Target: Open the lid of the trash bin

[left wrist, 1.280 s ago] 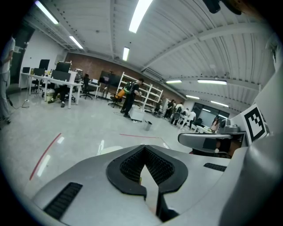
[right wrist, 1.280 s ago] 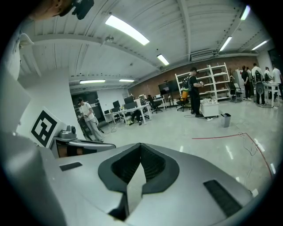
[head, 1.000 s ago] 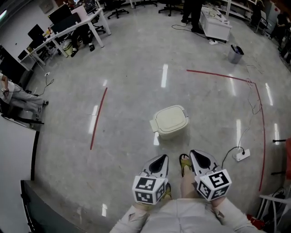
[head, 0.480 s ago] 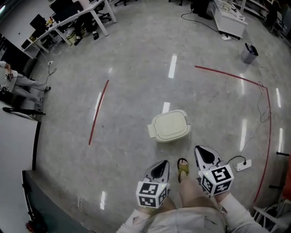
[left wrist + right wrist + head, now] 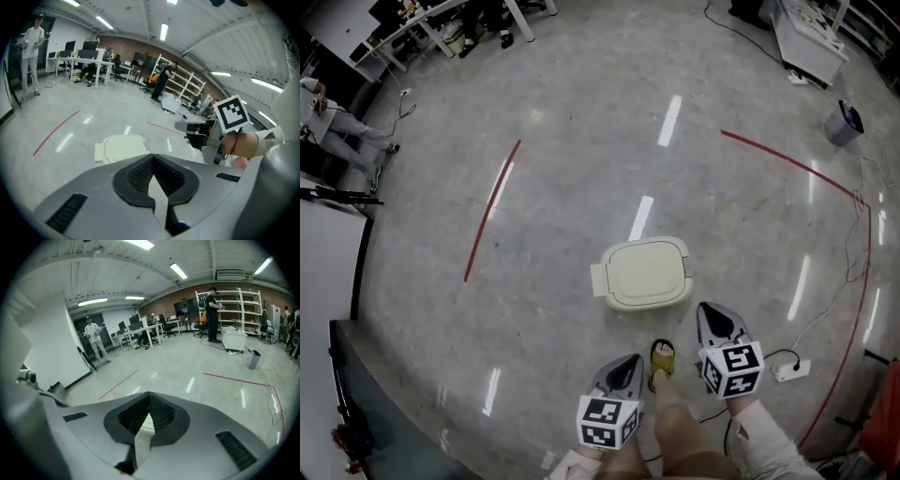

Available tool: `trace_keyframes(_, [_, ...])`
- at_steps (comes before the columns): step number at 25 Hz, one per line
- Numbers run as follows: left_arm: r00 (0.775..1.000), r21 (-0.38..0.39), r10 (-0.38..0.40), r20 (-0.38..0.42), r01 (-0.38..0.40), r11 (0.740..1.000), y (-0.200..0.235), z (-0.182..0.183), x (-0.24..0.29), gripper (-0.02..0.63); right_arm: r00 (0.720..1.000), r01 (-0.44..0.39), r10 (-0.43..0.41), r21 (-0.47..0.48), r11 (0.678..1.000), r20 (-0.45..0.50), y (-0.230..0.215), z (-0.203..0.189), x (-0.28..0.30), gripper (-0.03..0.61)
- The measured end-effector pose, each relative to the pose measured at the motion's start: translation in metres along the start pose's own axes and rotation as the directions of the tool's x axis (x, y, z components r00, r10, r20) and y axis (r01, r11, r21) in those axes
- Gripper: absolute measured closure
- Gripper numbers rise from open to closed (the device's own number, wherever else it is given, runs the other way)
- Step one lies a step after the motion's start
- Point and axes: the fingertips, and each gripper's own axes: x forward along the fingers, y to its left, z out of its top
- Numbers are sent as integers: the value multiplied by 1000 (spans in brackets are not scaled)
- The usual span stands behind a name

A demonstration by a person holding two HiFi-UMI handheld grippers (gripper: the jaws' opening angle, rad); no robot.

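The cream trash bin [image 5: 643, 274] stands on the grey floor with its lid down, a hinge tab on its left side. Both grippers hang short of it, nearer to me. My left gripper [image 5: 628, 364] is below the bin's near edge, jaws shut and holding nothing. My right gripper [image 5: 713, 314] is just off the bin's near right corner, also shut and holding nothing. In the left gripper view the bin [image 5: 123, 147] lies ahead beyond the shut left gripper [image 5: 152, 155], and the right gripper [image 5: 206, 133] shows at the right. The right gripper [image 5: 149, 393] hides most of the bin in its own view.
A foot in a yellow sandal [image 5: 661, 356] is planted between the grippers. A white power strip [image 5: 791, 369] with a black cable lies to the right. Red tape lines [image 5: 492, 208] mark the floor. A small grey bin [image 5: 845, 122], desks and a person [image 5: 337, 127] are far off.
The view has closed in on the bin, which now sits larger and lower in the head view, nearer the grippers. Both grippers stay shut.
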Motion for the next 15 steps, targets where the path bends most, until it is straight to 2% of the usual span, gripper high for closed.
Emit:
trace_keyframes(8, [998,-60,14,-63,-18,998,20,-35,51,609,989,31,-36,-37,999,-143,-59,-72,96,574])
trace_keyframes(15, [995,-82,24,-96,-32,996,33,-57,84,609,968,43,-58,-65,997,-244,-89,-125,147,574])
